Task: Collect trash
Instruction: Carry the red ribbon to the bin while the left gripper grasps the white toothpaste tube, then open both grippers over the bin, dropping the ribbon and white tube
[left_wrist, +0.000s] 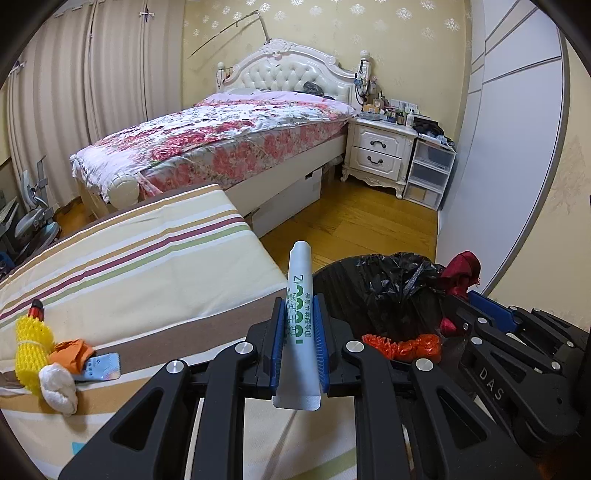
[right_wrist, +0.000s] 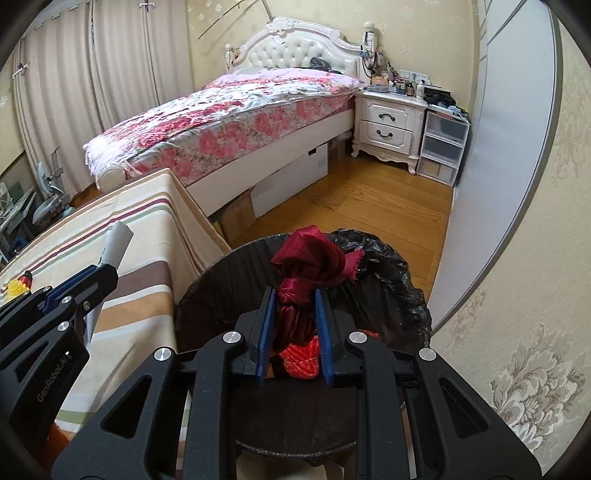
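A white sachet (left_wrist: 300, 328) with green print is being pinched upright between the closed blue pads of the left gripper (left_wrist: 300, 334), at the edge of the striped table (left_wrist: 155, 266), just beside the bin. A knotted dark red ribbon (right_wrist: 306, 266) is being clamped by the closed right gripper (right_wrist: 295, 332), directly above the black-lined trash bin (right_wrist: 221, 295). Orange-red netting (right_wrist: 301, 360) is being seen inside the bin. More scraps — yellow foam netting (left_wrist: 31, 347), an orange wrapper (left_wrist: 72, 354), a white wad (left_wrist: 59, 387) — are being left on the table.
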